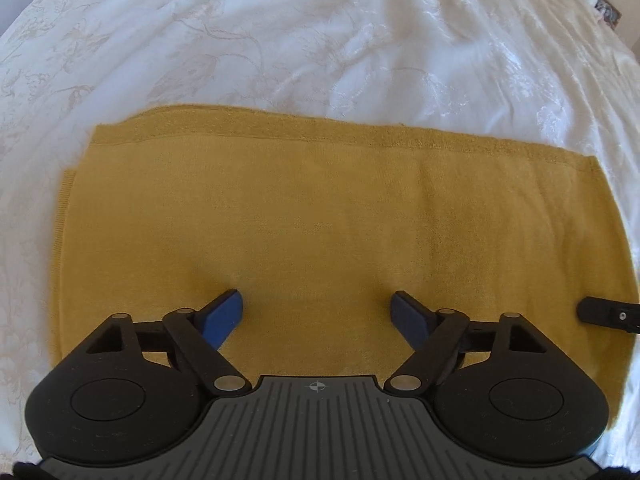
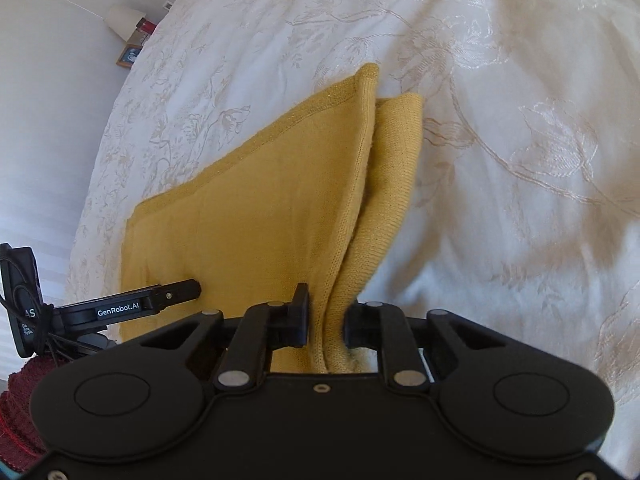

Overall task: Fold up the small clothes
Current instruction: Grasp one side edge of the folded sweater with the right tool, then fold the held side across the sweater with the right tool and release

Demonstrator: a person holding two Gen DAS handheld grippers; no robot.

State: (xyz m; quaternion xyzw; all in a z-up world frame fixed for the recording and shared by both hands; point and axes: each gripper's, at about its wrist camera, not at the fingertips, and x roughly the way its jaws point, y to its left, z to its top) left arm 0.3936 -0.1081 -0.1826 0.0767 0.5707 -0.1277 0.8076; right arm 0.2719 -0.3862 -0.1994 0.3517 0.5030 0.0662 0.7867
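Note:
A mustard-yellow knit garment point(image 1: 320, 216) lies flat on the white bedspread point(image 1: 280, 40), folded into a rectangle. My left gripper point(image 1: 316, 312) is open, its blue-padded fingers point(image 1: 224, 316) hovering just over the garment's near part, holding nothing. In the right wrist view my right gripper point(image 2: 326, 320) is shut on the garment's right edge point(image 2: 340, 240), which is lifted so its layers stand up from the bed. The left gripper's finger point(image 2: 176, 290) shows at the left of that view, over the garment. The right gripper's finger tip point(image 1: 608, 314) shows at the right edge of the left wrist view.
The embroidered white bedspread point(image 2: 500, 140) runs around the garment on all sides. A lamp and small boxes point(image 2: 132, 32) stand beyond the bed's far left edge in the right wrist view. A dark red sleeve point(image 2: 20, 400) shows at the lower left.

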